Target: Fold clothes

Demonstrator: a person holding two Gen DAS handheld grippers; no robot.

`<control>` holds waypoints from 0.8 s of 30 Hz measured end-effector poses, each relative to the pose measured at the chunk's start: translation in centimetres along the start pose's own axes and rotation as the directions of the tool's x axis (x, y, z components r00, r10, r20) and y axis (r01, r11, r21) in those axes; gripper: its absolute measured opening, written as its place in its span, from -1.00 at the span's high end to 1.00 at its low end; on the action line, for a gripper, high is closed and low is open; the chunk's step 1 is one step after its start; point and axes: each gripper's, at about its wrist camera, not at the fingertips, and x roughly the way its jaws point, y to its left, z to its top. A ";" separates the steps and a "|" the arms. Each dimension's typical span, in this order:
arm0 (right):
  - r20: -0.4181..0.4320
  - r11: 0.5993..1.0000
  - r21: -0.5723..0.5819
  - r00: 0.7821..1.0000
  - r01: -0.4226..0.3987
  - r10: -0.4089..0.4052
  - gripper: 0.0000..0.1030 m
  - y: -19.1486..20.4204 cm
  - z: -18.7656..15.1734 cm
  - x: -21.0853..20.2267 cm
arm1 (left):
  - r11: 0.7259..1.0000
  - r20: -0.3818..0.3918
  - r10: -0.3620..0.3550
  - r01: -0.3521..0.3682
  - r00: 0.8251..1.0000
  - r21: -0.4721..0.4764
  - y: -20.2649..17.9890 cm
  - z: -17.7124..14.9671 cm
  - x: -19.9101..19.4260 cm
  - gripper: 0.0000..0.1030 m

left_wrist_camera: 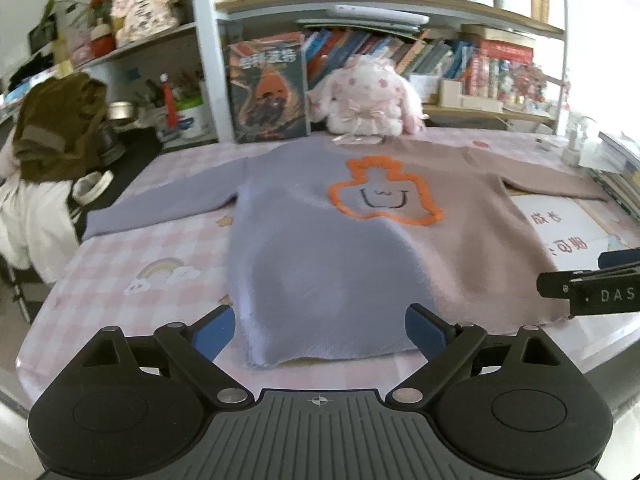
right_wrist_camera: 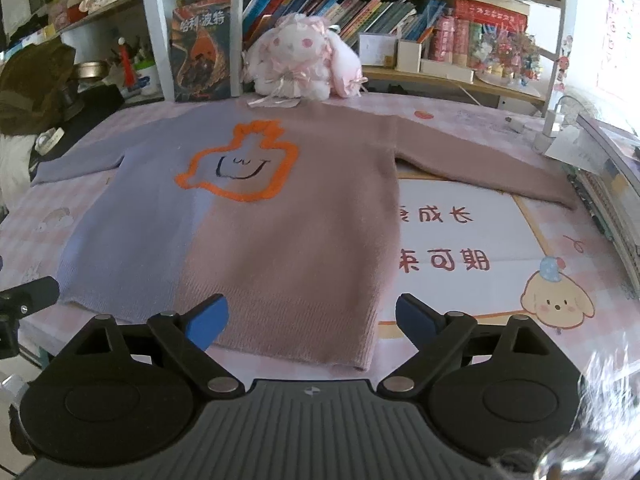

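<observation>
So the fuzzy two-tone sweater (right_wrist_camera: 256,232), lilac on one half and dusty pink on the other with an orange outlined face, lies flat with sleeves out on the pink checked worktop (right_wrist_camera: 480,340). Left gripper (left_wrist_camera: 320,330) and right gripper (right_wrist_camera: 312,318) both hover at its hem, blue fingers (right_wrist_camera: 208,316) spread wide, pinching nothing.

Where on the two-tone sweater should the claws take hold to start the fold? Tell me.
Probably the hem corners of the sweater, from the near table edge. It lies flat, front up, sleeves spread, and the open left claw and right claw already face the hem.
</observation>
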 end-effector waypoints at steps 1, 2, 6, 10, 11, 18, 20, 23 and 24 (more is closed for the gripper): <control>-0.001 1.000 0.009 1.000 0.006 -0.006 -0.77 0.0 0.0 0.0 | 1.000 -0.002 -0.010 0.010 1.000 0.009 0.1 0.0 0.2 -0.83; -0.003 1.000 0.018 1.000 0.014 -0.014 -0.77 0.0 -0.1 0.1 | 1.000 -0.004 -0.020 0.021 1.000 0.020 0.2 0.0 0.4 -0.83; -0.009 0.997 0.052 0.999 0.052 -0.051 -0.76 0.8 -0.2 0.2 | 0.996 -0.001 -0.070 0.070 0.998 0.058 1.5 0.1 1.3 -0.83; -0.016 0.989 0.101 0.994 0.107 -0.105 -0.76 2.7 -0.3 0.6 | 0.984 0.002 -0.133 0.132 0.991 0.119 4.0 0.4 2.4 -0.83; -0.016 0.985 0.119 0.993 0.122 -0.121 -0.76 3.4 -0.3 0.7 | 0.980 -0.004 -0.151 0.150 0.989 0.129 4.8 0.6 2.7 -0.83; -0.015 0.961 0.180 0.977 0.212 -0.213 -0.77 9.7 -0.1 1.1 | 0.957 -0.035 -0.235 0.238 0.971 0.164 11.3 1.6 5.3 -0.85; -0.025 0.953 0.194 0.973 0.232 -0.231 -0.77 11.7 -0.3 1.6 | 0.954 -0.042 -0.246 0.250 0.968 0.167 13.0 1.7 5.9 -0.85; -0.039 0.946 0.205 0.968 0.250 -0.247 -0.76 14.3 -0.3 2.3 | 0.954 -0.057 -0.252 0.258 0.966 0.152 15.6 1.8 6.7 -0.85; -0.044 0.945 0.204 0.967 0.254 -0.250 -0.76 15.0 -0.2 2.5 | 0.956 -0.057 -0.250 0.256 0.967 0.141 16.4 1.9 6.9 -0.85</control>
